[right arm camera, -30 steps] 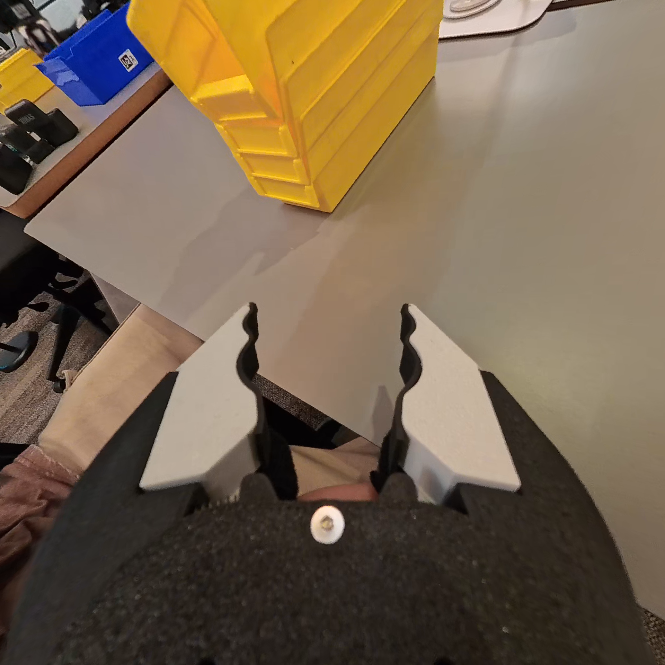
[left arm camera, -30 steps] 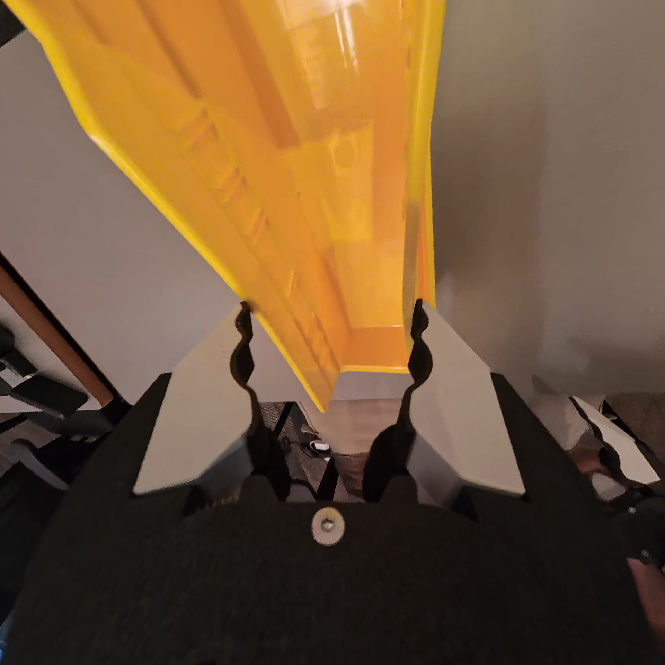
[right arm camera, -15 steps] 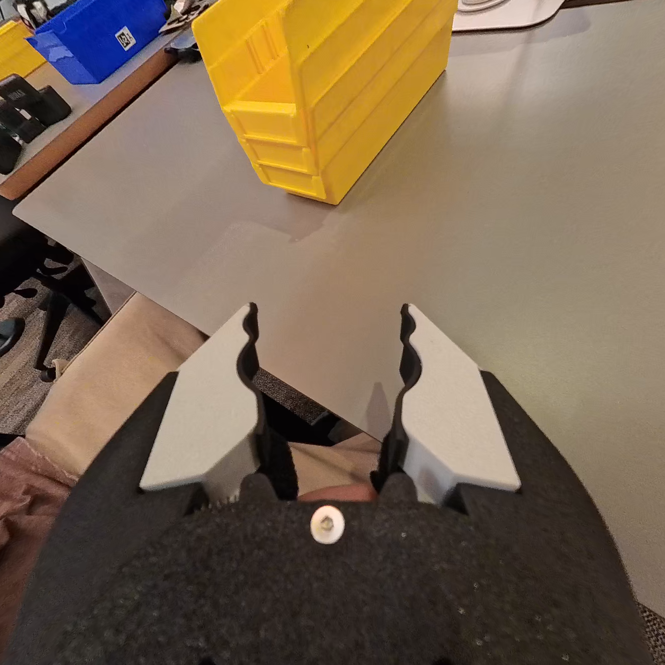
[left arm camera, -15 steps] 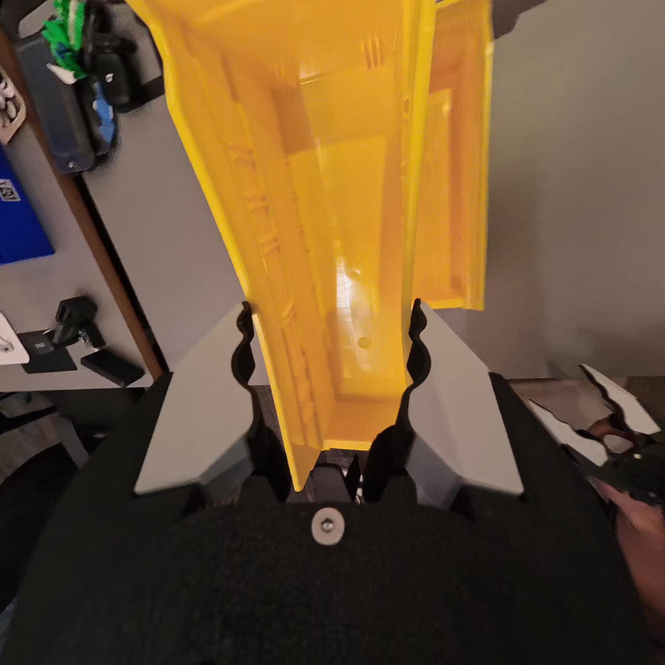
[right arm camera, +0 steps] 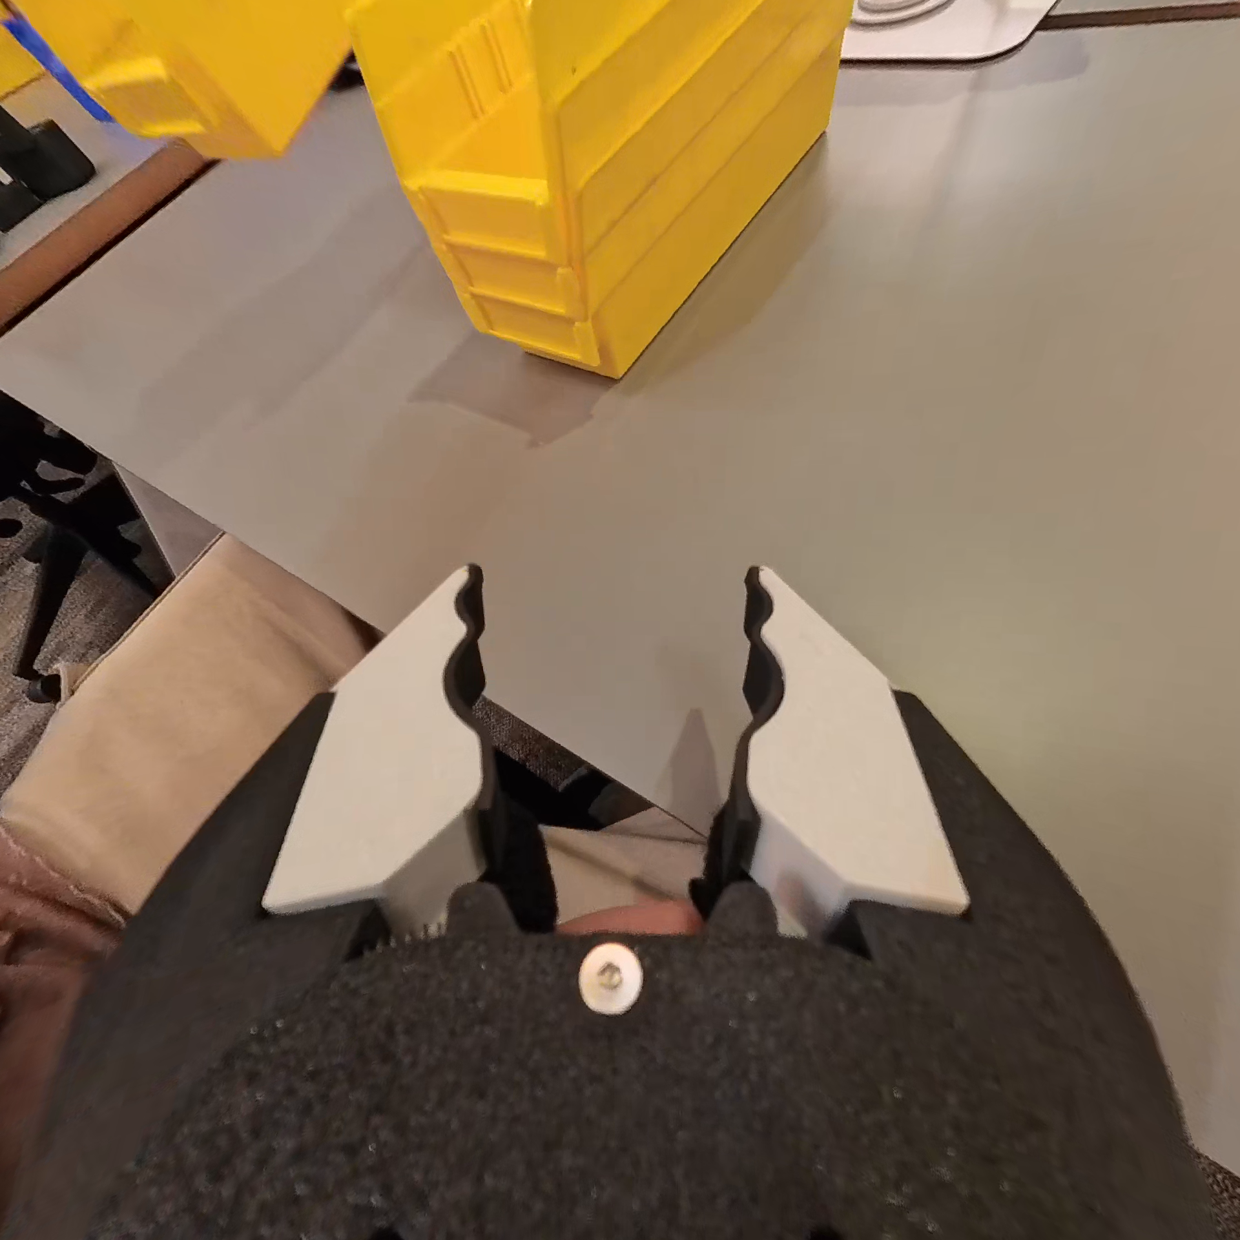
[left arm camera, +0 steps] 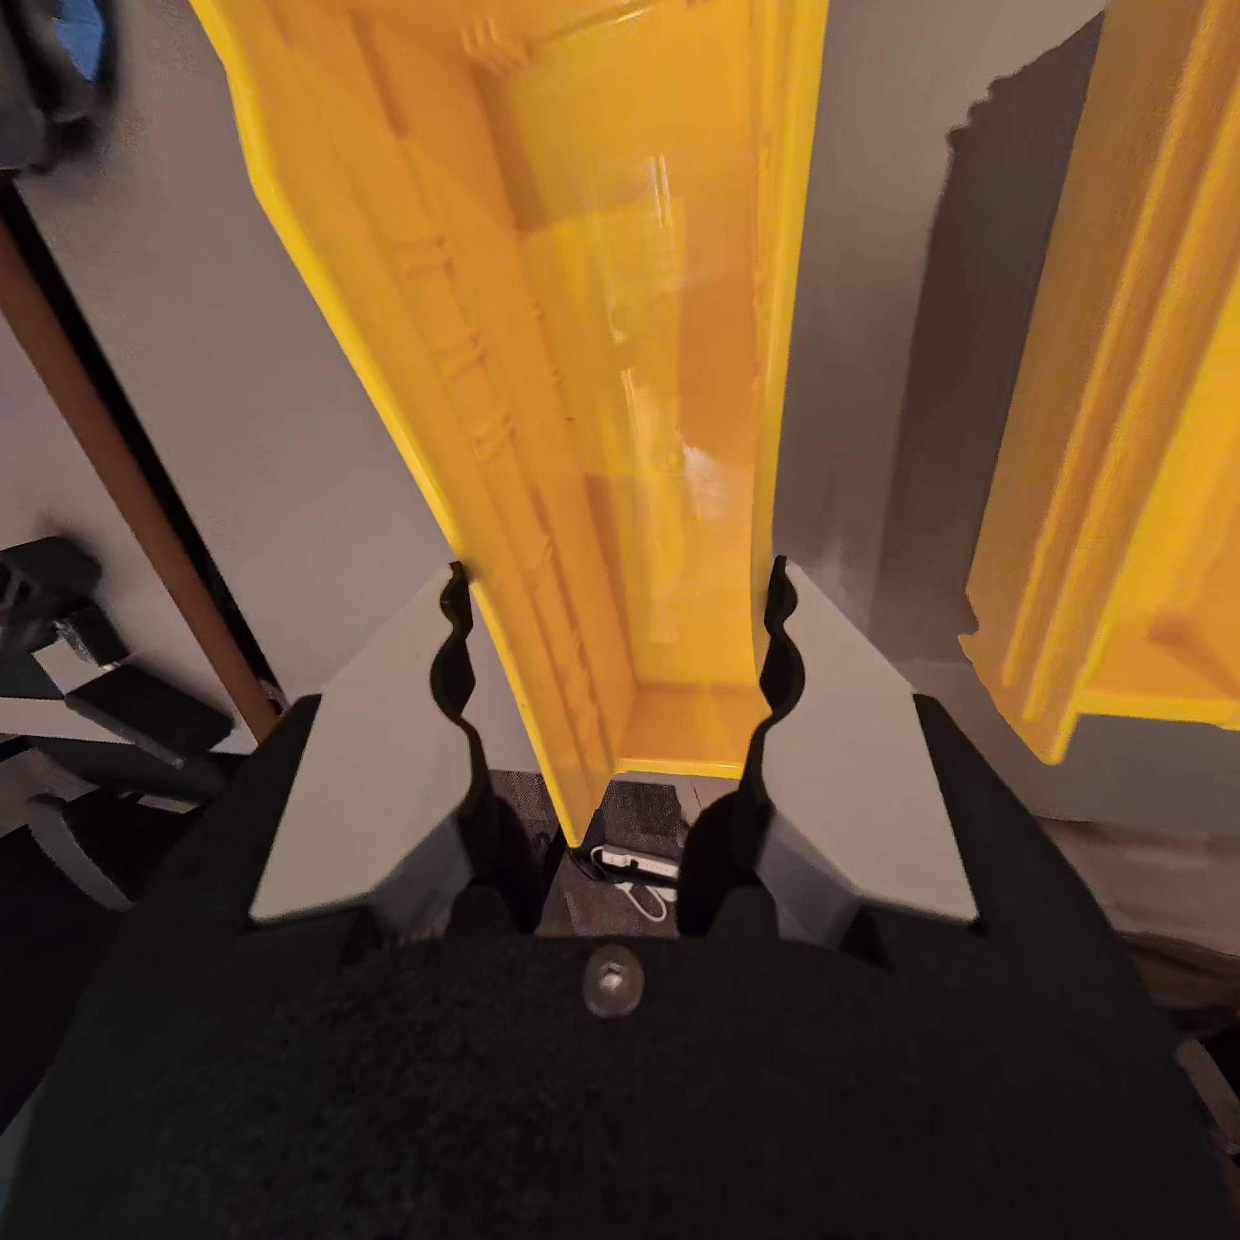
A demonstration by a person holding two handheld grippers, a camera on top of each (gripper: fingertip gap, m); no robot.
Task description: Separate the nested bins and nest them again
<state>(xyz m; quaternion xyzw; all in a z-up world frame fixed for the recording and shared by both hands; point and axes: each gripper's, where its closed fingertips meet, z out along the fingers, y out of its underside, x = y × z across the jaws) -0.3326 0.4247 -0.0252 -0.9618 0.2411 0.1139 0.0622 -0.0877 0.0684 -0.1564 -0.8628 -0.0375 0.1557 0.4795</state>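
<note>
Yellow bin (left arm camera: 604,402) apparently gripped, lifted.

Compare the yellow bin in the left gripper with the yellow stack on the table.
The lifted bin is a single bin; the stack is several bins nested together. The lifted bin is held clear of the grey table by the left gripper; the stack stands on it, ungripped. Both are the same yellow plastic.
</note>
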